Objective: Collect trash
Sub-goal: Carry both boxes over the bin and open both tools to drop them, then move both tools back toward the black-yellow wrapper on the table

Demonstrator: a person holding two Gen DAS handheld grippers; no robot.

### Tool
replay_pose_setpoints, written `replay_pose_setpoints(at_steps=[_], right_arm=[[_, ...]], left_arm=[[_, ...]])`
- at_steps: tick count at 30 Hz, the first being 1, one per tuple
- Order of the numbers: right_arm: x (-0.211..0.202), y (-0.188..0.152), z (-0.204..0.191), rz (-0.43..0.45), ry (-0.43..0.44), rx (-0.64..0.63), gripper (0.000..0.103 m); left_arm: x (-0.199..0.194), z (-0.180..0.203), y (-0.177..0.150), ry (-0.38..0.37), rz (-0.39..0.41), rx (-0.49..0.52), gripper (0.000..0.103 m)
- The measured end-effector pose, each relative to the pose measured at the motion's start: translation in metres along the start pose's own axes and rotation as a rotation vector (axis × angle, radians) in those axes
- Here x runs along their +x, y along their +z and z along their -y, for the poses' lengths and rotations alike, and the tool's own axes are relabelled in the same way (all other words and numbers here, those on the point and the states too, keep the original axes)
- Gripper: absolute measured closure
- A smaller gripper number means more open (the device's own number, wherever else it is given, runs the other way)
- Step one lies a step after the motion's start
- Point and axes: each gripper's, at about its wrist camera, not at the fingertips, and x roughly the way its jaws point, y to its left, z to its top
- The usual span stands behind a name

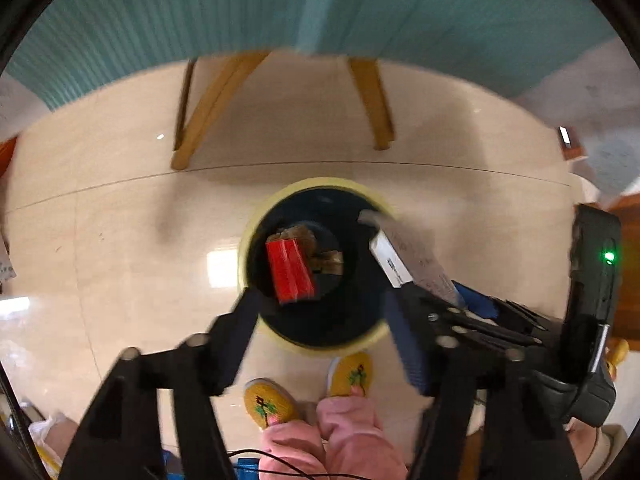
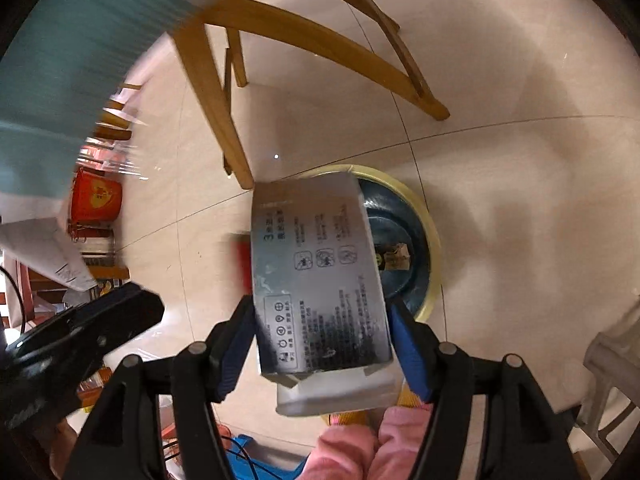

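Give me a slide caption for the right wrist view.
Right gripper holds a grey printed box above the yellow-rimmed bin on the tiled floor.

We are seeing round bin (image 1: pixel 320 344) with pale yellow rim and dark inside, standing upright on tiled floor, mouth open. Red box (image 1: pixel 291 271) is showing tilted inside bin opening, over crumpled brown scraps (image 1: pixel 326 260) lying at bottom. Whether red box is resting or falling, we are not telling. Grey-and-white printed carton (image 2: pixel 320 276) is sitting between blue pads, long side reaching forward, far end overlapping bin rim (image 2: pixel 434 240). Carton's end flaps (image 2: pixel 340 390) are looking loose.
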Motion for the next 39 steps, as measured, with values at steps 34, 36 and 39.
replay_pose_setpoints(at_steps=[34, 36, 39], right_arm=[[-0.183, -0.015, -0.070, 0.210, 0.000, -0.088, 0.024], [-0.205, -0.022, -0.080, 0.246, -0.008, -0.098, 0.024], [-0.239, -0.032, -0.098, 0.289, -0.009, -0.114, 0.024]], left_arm=[[-0.230, 0.009, -0.019, 0.080, 0.225, 0.000, 0.024], [-0.257, 0.012, -0.023, 0.071, 0.251, 0.016, 0.024], [-0.294, 0.017, -0.029, 0.067, 0.293, 0.044, 0.024]])
